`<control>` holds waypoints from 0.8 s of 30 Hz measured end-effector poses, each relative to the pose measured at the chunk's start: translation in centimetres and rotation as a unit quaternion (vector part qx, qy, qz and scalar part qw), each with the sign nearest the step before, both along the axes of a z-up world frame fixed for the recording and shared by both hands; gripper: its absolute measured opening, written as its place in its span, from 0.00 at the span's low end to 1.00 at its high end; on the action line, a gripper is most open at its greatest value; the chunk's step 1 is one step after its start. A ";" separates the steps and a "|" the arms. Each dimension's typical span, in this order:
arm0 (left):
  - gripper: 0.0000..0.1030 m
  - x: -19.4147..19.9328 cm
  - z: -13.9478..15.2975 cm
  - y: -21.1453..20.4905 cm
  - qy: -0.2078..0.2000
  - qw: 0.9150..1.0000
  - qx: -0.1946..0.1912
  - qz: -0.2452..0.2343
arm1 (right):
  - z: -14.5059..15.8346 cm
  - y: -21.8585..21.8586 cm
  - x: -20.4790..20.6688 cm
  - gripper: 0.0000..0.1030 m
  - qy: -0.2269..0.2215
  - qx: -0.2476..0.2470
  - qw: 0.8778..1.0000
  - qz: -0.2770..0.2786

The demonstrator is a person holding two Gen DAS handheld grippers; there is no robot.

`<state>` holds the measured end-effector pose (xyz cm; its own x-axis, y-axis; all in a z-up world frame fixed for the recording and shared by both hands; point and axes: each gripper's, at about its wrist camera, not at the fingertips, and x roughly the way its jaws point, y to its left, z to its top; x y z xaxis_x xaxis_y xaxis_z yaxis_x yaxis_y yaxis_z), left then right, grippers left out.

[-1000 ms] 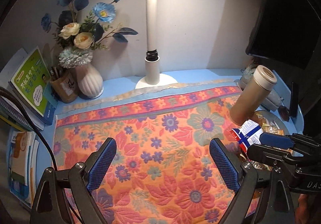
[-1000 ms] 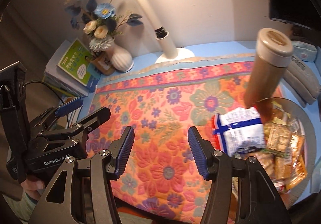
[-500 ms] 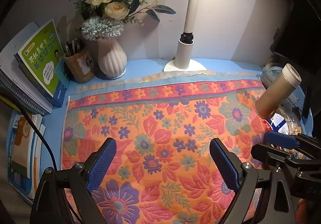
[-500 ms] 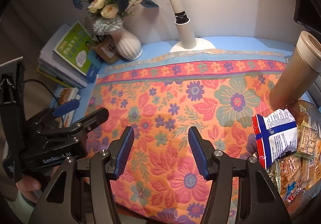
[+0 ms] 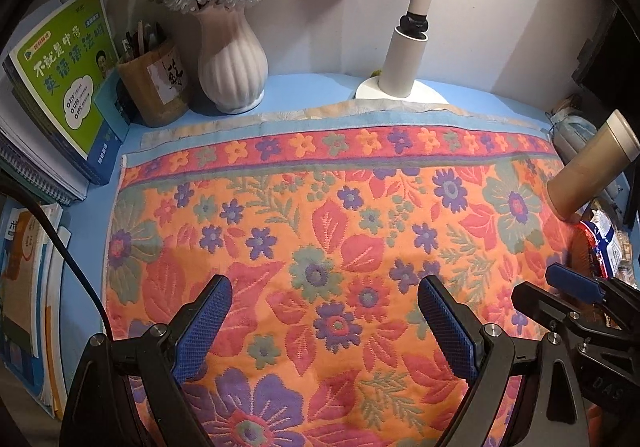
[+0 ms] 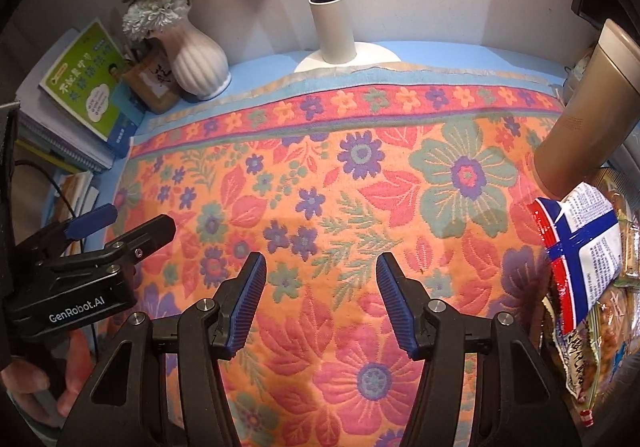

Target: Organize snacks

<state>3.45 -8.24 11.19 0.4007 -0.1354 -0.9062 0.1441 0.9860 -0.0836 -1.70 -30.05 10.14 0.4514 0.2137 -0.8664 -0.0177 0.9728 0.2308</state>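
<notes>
A white snack packet with a blue cross and red edge [image 6: 584, 247] lies at the far right on top of other wrapped snacks [image 6: 612, 331] in a glass bowl [image 6: 628, 191]; it shows small at the right edge of the left wrist view [image 5: 604, 247]. My right gripper [image 6: 320, 303] hangs open over the flowered cloth [image 6: 320, 175], left of the packet, with nothing between its fingers. My left gripper [image 5: 324, 323] is wide open and empty over the cloth [image 5: 320, 207]. Each gripper shows in the other's view, the left one [image 6: 120, 223] and the right one [image 5: 560, 287].
A tan flask [image 6: 584, 119] stands at the right by the bowl. Along the back are a white lamp base [image 5: 404, 63], a ribbed white vase of flowers [image 5: 232, 63] and a brown pen pot [image 5: 156, 87]. Stacked books [image 5: 60, 87] line the left.
Both grippers have sunk toward the cloth and tipped further down, so the vase, lamp and books look larger. The snack packet has slid toward the right edge of both views.
</notes>
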 end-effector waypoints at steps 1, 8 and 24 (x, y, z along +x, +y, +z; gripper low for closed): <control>0.90 0.1 -0.2 0.1 0.002 1.000 0.000 0.000 | -0.2 0.2 0.1 0.55 0.001 -0.002 1.000 -0.002; 0.90 0.9 -0.9 1.0 0.003 1.000 -0.001 0.001 | -0.6 0.6 0.6 0.57 0.003 -0.012 1.000 -0.013; 0.90 0.5 -0.2 0.8 0.006 1.000 -0.004 -0.004 | 0.7 0.9 0.5 0.69 0.005 -0.013 1.000 -0.028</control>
<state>3.96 -7.41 10.98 0.3888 -0.1456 -0.9098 0.1513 0.9841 -0.0928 -1.17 -29.10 10.82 0.4526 0.1662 -0.8761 0.0398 0.9777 0.2060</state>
